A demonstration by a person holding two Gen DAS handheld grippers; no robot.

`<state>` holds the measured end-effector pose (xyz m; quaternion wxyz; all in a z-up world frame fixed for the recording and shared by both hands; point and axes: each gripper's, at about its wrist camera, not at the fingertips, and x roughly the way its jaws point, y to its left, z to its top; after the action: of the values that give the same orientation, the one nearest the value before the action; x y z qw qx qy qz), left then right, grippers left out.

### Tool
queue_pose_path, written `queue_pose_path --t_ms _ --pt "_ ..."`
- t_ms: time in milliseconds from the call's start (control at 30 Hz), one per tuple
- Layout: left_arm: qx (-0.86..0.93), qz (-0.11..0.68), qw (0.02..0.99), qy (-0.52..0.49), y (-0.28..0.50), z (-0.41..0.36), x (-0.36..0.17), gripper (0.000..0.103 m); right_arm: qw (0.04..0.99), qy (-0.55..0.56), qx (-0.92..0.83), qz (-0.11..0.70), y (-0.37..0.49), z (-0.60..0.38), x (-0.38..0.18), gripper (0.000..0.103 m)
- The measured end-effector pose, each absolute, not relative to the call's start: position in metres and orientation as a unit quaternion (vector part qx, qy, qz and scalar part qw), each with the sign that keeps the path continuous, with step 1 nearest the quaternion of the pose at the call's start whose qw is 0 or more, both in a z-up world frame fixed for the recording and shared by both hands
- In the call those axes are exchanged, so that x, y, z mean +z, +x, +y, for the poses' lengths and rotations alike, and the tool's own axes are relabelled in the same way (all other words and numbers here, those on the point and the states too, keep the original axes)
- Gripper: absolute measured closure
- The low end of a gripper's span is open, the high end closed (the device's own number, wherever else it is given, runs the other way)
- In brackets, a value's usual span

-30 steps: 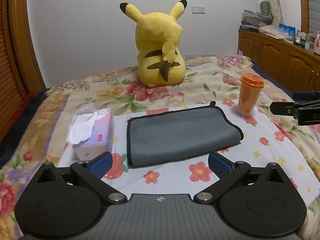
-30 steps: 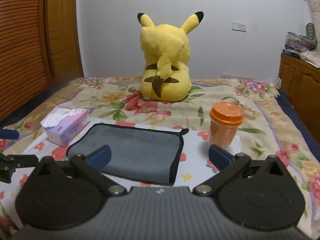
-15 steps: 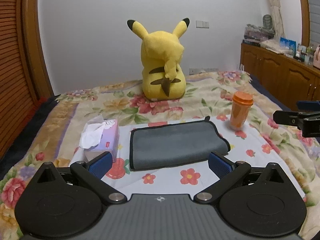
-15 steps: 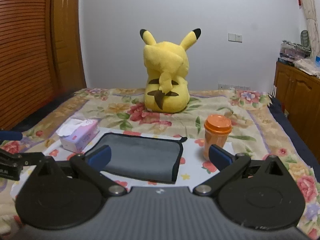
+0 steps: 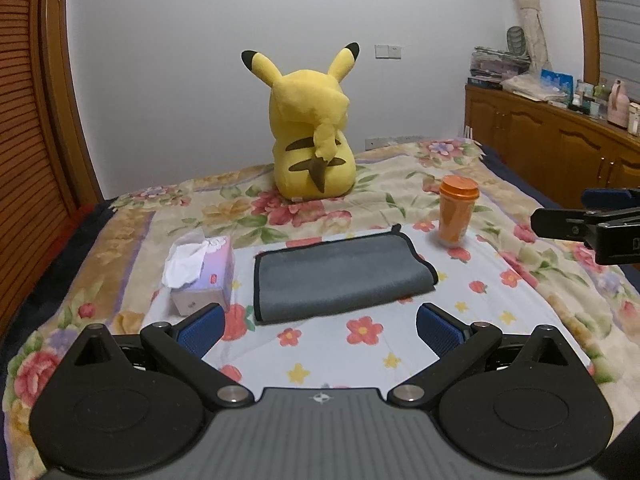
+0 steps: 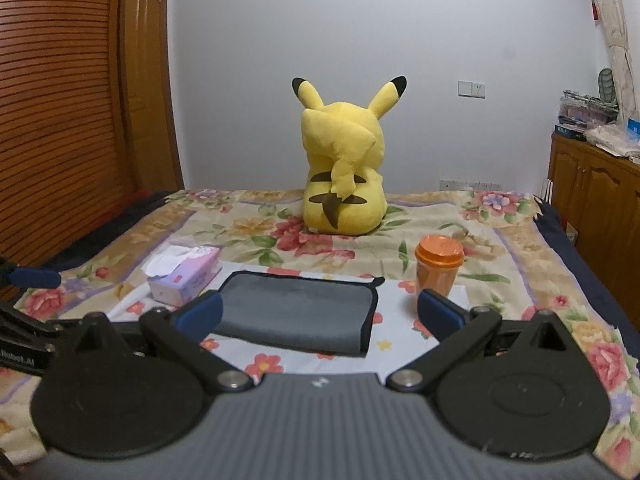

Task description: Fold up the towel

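With both the left gripper [image 5: 320,330] and right gripper [image 6: 320,312] spread empty short of the folded towel [image 5: 342,274], pinch corners cleanly, sparing the orange cup [image 5: 458,212] beside the towel.

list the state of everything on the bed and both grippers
grey towel: folded, flat on the bed
orange cup: upright, lid on
tissue box: open, tissue sticking out
Pikachu plush: sitting upright, back to the cameras
left gripper: open, empty
right gripper: open, empty
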<state>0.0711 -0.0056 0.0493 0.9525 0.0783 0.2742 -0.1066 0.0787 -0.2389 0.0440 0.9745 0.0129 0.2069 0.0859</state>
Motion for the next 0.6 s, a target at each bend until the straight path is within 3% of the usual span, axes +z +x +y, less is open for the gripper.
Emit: queue_pose_path --t_ms 600 --pt "-0.11 0.295 0.947 0.062 0.043 -0.01 0.006 0.0 0.969 0.022 0.087 0.228 0.05 -0.226 0.011 0.0"
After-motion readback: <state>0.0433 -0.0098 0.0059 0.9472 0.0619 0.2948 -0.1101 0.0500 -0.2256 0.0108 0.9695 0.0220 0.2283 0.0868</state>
